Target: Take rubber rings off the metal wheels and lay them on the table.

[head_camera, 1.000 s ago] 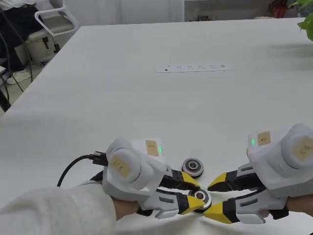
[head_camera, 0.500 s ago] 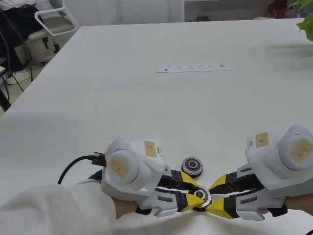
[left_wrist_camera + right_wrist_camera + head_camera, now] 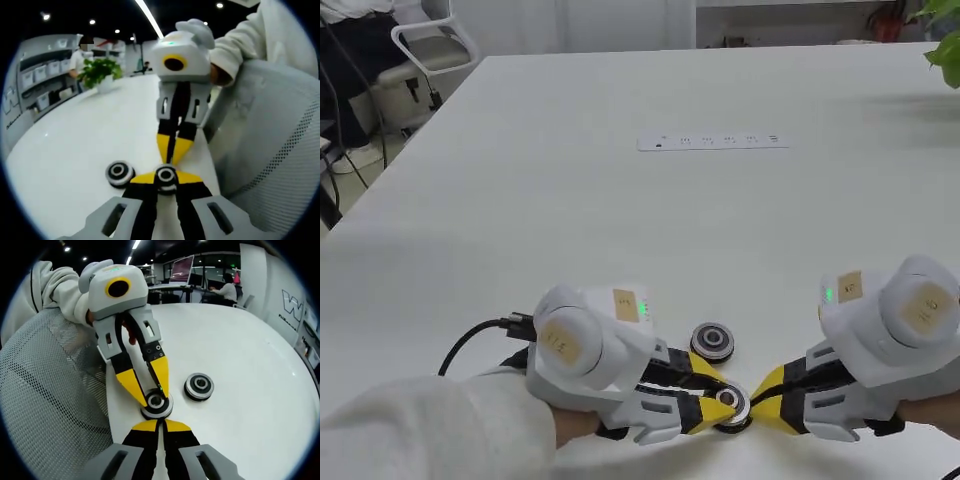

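**Inspector:** Largest item first.

**Assistant:** A broad white table (image 3: 570, 200), flat, carrying everything. Next is the white-bodied left gripper (image 3: 720, 402), with black jaws and yellow tips, low at the table's near edge. Facing it tip to tip is the matching right gripper (image 3: 765, 395).

**Inspector:** Jaw positions?

**Assistant:** The left jaws stand narrow, one tip on each side of a small round metal wheel (image 3: 156, 404) that rests on the table, clamping it. The right jaws are pressed nearly together with a thin slit between them, tips touching that wheel's rim. I cannot tell whether they pinch anything.

**Inspector:** Other items?

**Assistant:** A long white power strip (image 3: 713, 141) lies well apart, toward the table's middle. A black cable (image 3: 480, 330) trails from the left gripper's rear. A second metal wheel (image 3: 713, 340) lies flat near the clamped one, apart from both grippers.

**Inspector:** The rings?

**Assistant:** A black rubber ring (image 3: 188, 389) sits around the second wheel. The clamped wheel shows a dark band around it as well.
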Tool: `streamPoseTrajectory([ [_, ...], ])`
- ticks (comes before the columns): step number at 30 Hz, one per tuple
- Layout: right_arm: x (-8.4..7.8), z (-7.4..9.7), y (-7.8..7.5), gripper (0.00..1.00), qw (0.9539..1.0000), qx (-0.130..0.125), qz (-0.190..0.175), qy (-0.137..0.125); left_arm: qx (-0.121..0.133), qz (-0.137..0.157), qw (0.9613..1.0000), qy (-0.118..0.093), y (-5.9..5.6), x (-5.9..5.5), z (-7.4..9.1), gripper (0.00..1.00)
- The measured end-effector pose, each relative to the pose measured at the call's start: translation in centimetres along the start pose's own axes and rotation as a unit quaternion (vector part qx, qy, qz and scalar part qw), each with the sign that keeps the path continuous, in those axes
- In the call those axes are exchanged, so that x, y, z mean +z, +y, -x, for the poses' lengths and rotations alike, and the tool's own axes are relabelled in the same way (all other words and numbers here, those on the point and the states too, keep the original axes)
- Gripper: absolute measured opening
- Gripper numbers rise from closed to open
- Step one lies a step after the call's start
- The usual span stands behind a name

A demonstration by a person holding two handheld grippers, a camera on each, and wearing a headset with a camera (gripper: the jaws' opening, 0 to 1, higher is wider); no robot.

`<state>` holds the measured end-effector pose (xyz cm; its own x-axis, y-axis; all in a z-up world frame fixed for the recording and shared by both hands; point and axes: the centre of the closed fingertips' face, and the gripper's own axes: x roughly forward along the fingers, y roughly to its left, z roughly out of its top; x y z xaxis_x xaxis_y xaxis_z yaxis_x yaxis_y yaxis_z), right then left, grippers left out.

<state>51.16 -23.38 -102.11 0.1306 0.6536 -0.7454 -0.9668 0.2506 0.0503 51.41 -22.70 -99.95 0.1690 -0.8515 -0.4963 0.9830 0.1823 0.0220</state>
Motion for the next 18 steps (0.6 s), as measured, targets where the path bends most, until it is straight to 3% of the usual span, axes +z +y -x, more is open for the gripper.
streamPoseTrajectory([
  [5,0.2,0.4,-0.8,0.00,0.9981,-0.009,-0.058,-0.016,0.002,0.003,1.0000,0.001,0.1,0.0,0.1,0.14],
  [9,0.3,0.5,-0.8,0.00,0.9930,0.000,-0.115,-0.029,0.003,0.003,1.0000,0.000,0.1,-0.1,0.1,0.14],
  [13,0.3,0.7,-0.8,0.00,0.9780,0.021,-0.201,-0.051,0.002,0.006,1.0000,-0.003,0.1,-0.1,0.1,0.14],
  [14,0.4,0.8,-0.9,0.00,0.9758,0.024,-0.209,-0.060,0.002,0.007,1.0000,-0.004,0.1,-0.1,0.1,0.14],
  [15,0.8,0.9,-0.8,0.00,0.9692,0.031,-0.232,-0.077,0.002,0.009,0.9999,-0.006,0.1,-0.1,0.1,0.14],
  [16,1.0,1.0,-0.8,0.00,0.9660,0.036,-0.242,-0.085,0.002,0.010,0.9999,-0.008,0.1,-0.1,0.1,0.14],
  [18,1.2,1.3,-0.7,0.00,0.9546,0.050,-0.278,-0.094,0.001,0.011,0.9999,-0.012,0.1,-0.2,0.2,0.14],
])
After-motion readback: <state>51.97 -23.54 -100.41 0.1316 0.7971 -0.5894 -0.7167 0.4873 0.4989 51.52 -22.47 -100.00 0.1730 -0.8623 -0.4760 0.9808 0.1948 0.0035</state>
